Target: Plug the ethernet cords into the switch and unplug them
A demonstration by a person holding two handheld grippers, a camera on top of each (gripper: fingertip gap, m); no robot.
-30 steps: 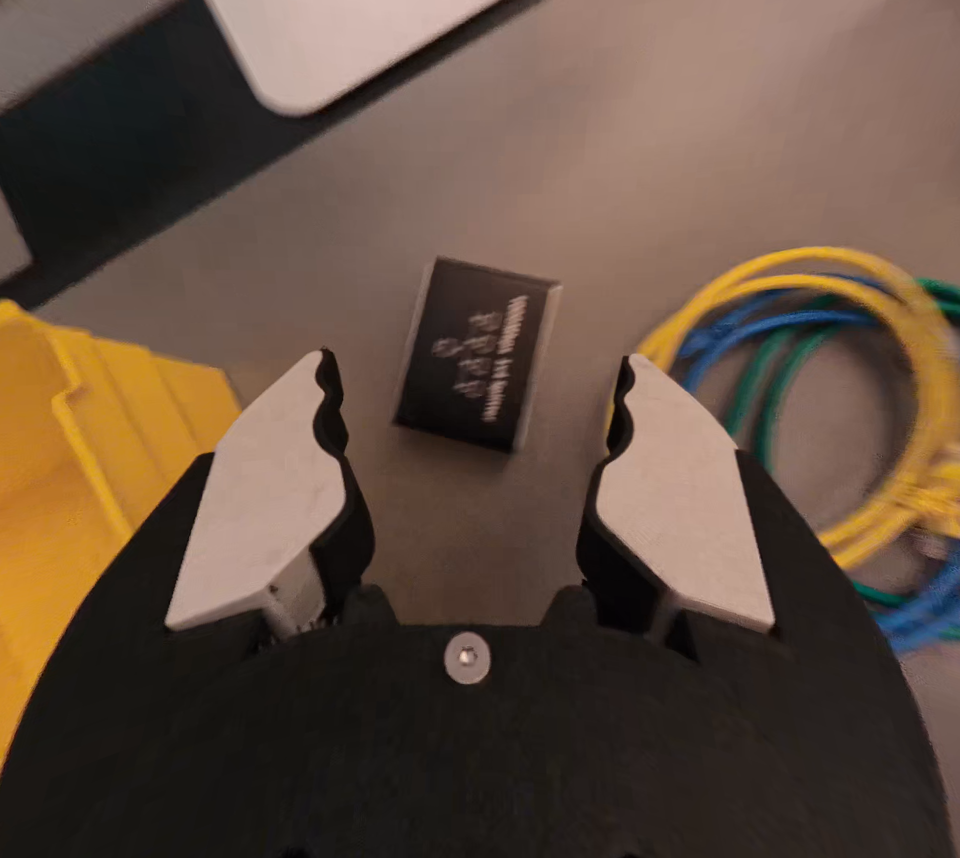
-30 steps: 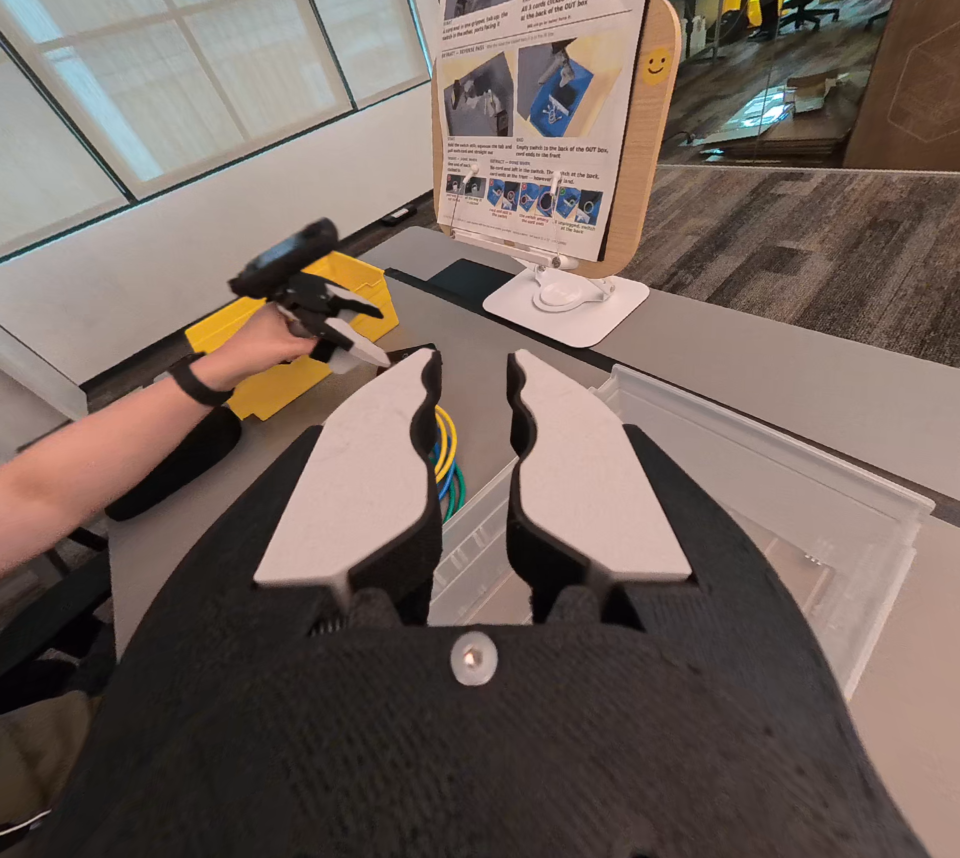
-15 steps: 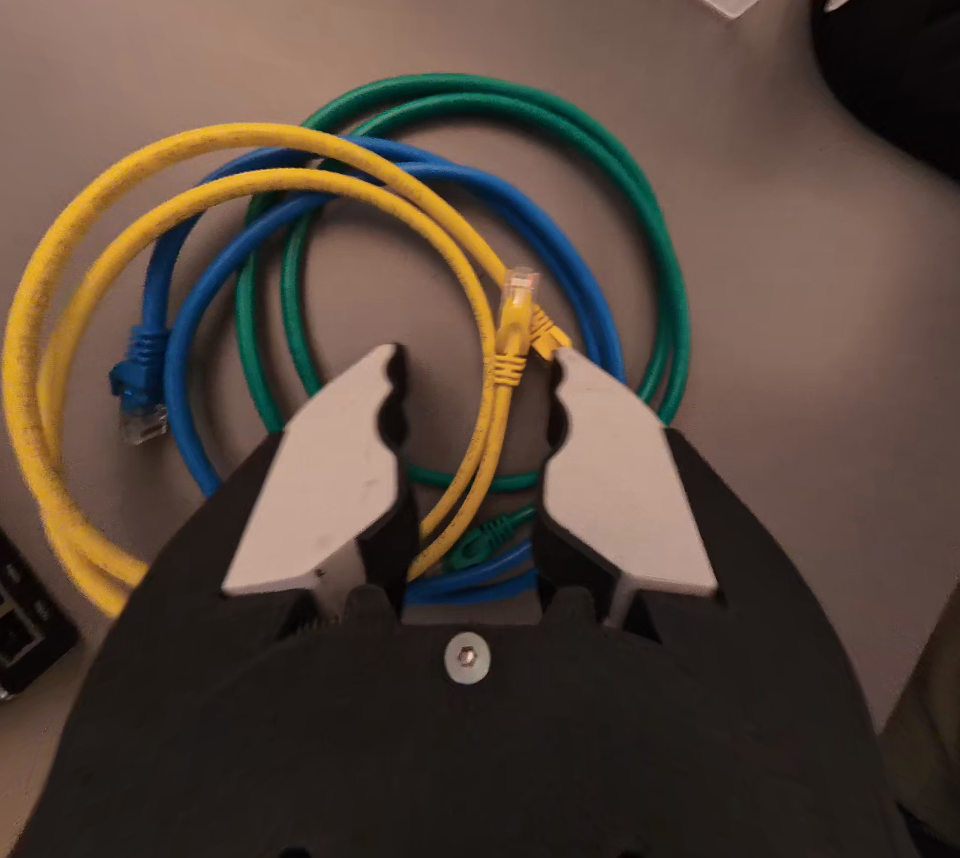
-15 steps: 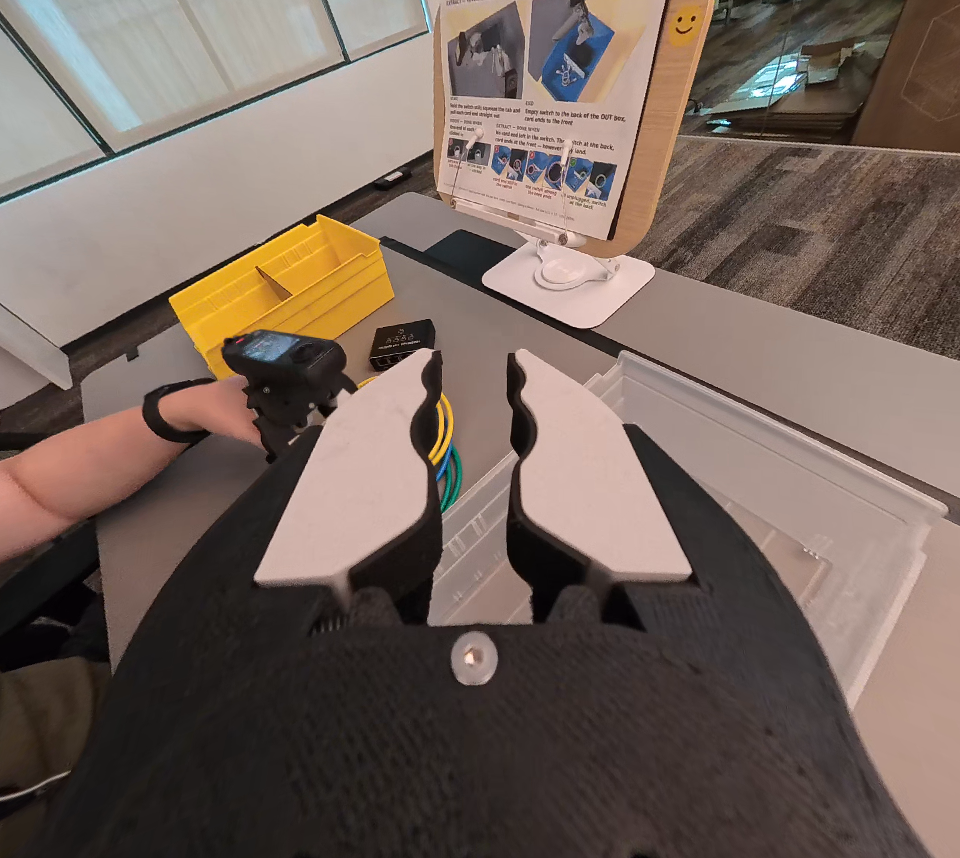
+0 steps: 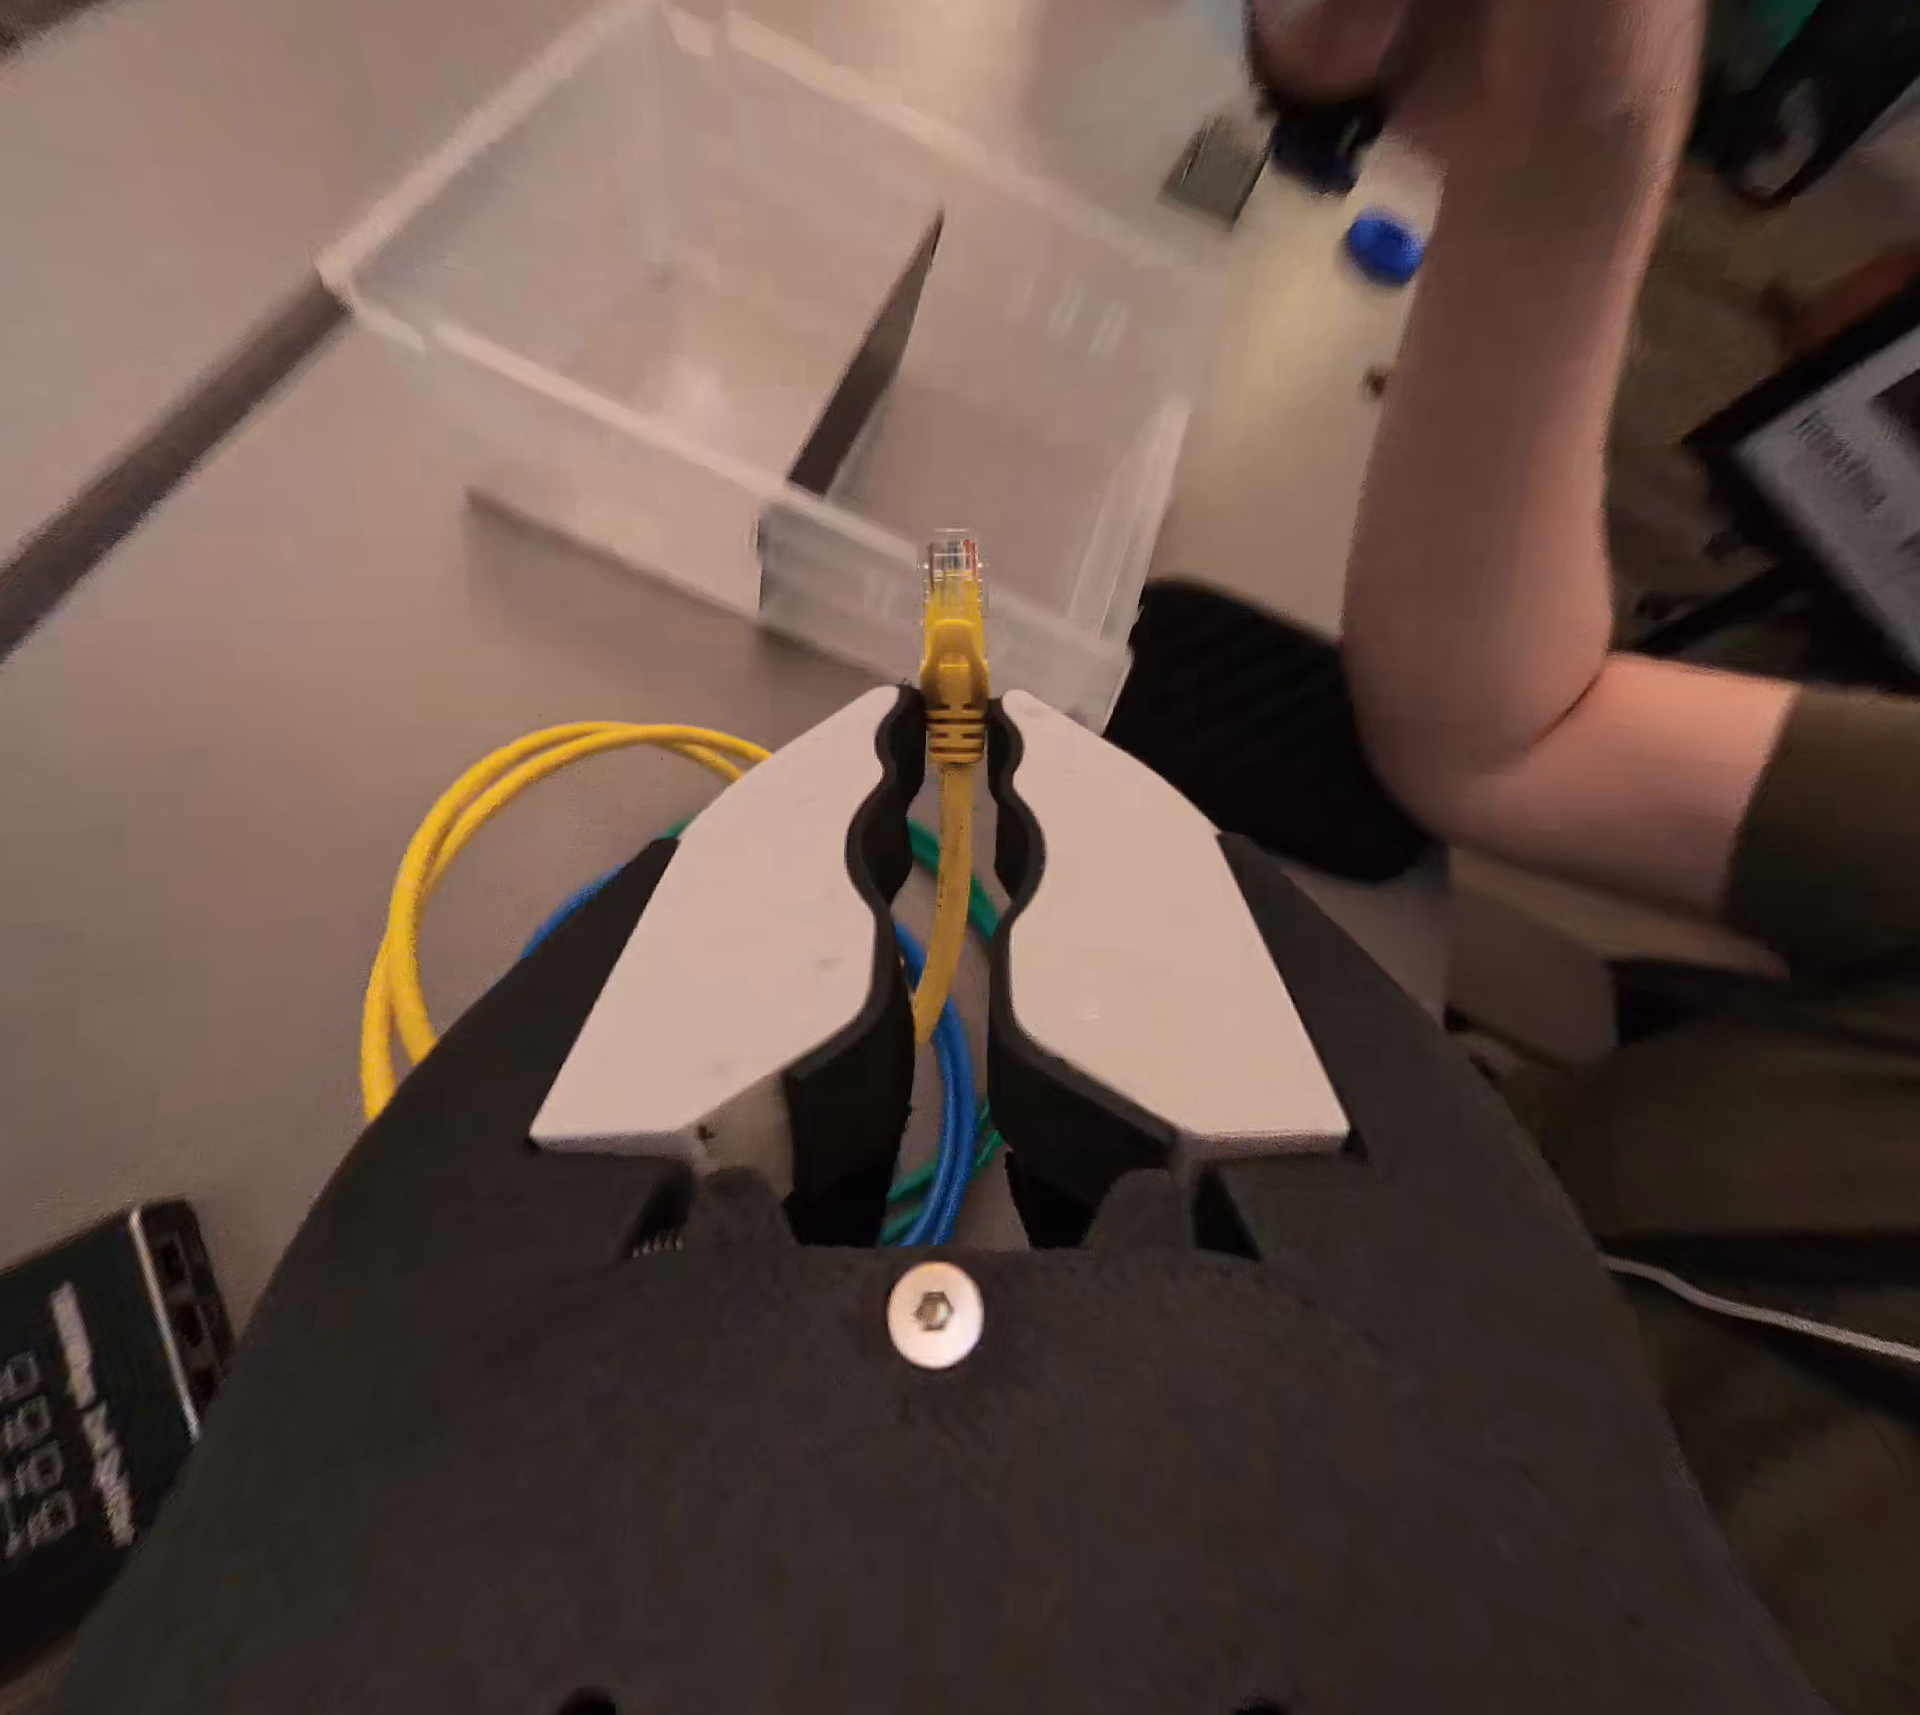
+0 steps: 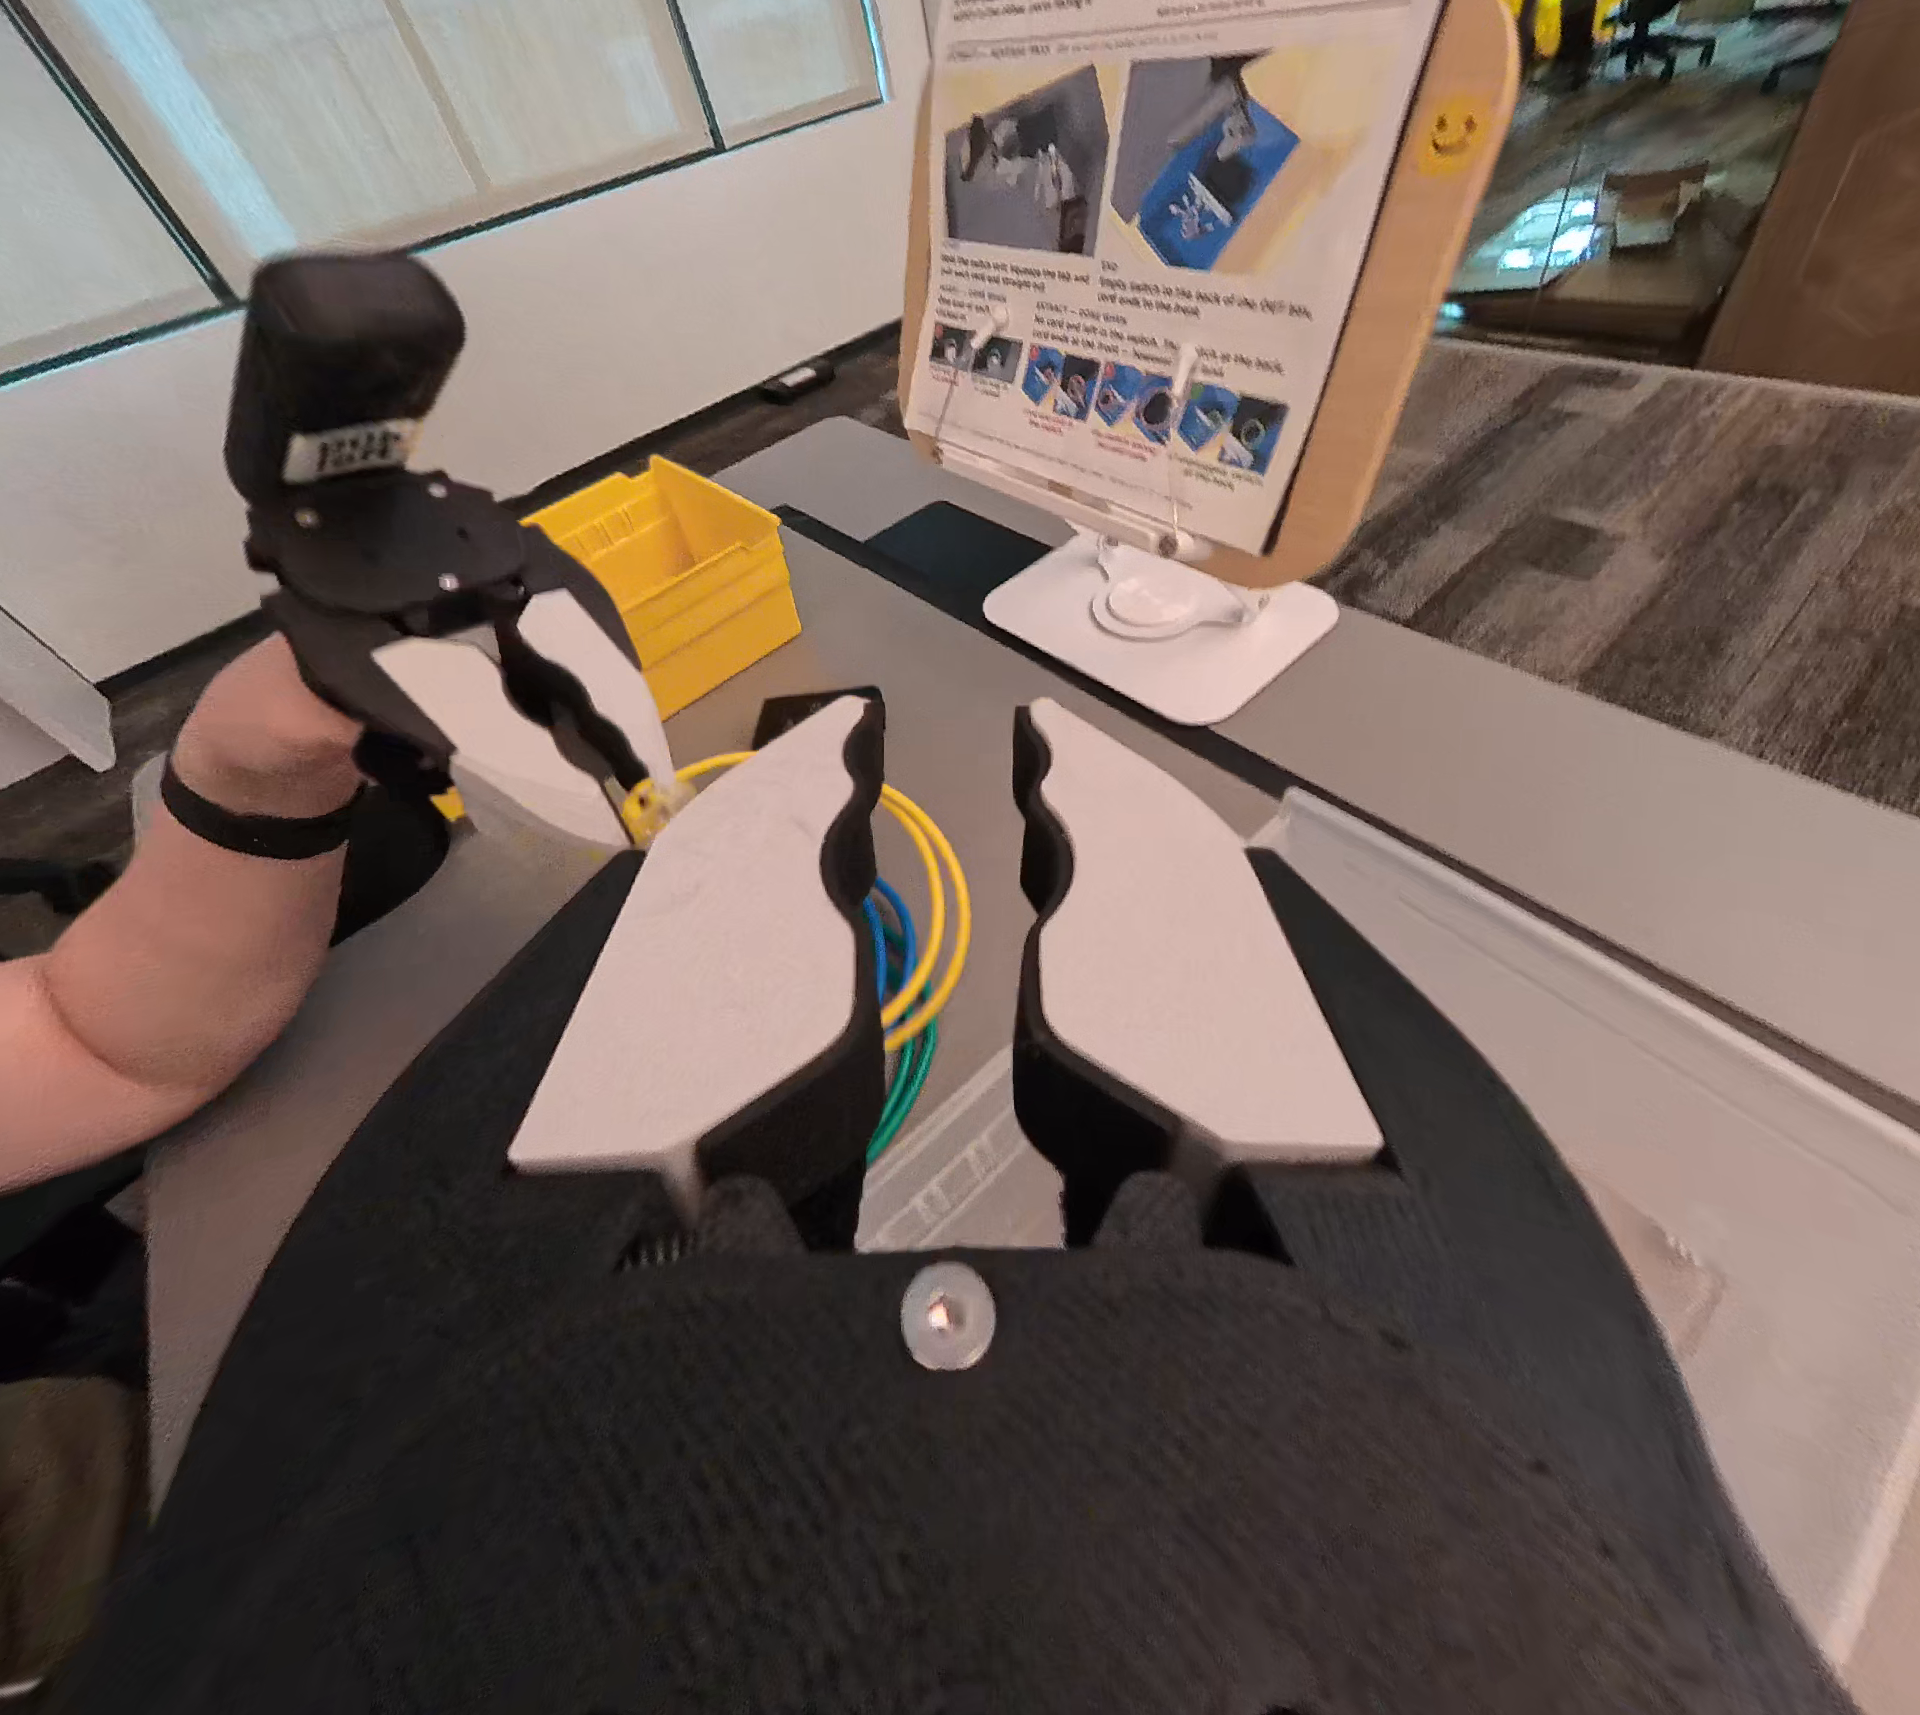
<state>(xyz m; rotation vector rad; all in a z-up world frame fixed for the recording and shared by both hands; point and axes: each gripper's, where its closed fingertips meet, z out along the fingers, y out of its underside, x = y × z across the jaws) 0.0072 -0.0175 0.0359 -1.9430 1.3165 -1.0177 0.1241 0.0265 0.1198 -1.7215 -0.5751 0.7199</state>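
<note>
My left gripper (image 5: 954,709) is shut on the yellow ethernet cord's plug boot (image 5: 956,689). It holds the boot above the table, and the clear plug tip (image 5: 951,564) sticks out past the fingertips. The rest of the yellow cord (image 5: 416,917) lies coiled with the blue cord (image 5: 951,1094) and the green cord (image 5: 977,896) below. The black switch (image 5: 94,1374) lies at the bottom left, ports facing right. My right gripper (image 6: 948,720) is open and empty above the cords (image 6: 925,917). The left gripper (image 6: 613,772) with the yellow plug (image 6: 649,801) is just to its left. The switch (image 6: 795,715) peeks out behind.
A clear divided bin (image 5: 779,315) stands ahead of the left gripper and shows at the right in the right wrist view (image 6: 1558,1042). A yellow bin (image 6: 675,574) sits at the far left. An instruction board on a white stand (image 6: 1164,626) is behind. A person's forearm (image 5: 1507,522) is to the right. The gap from one gripper's tips to the other's is roughly 15 cm. My right tips are about 40 cm from the black switch (image 5: 94,1374), my left tips only 25 cm.
My left gripper moved from above the switch to the cords, shut on the yellow plug and lifted it, turning toward the clear bin. The right gripper came lower and closer to the cords.
</note>
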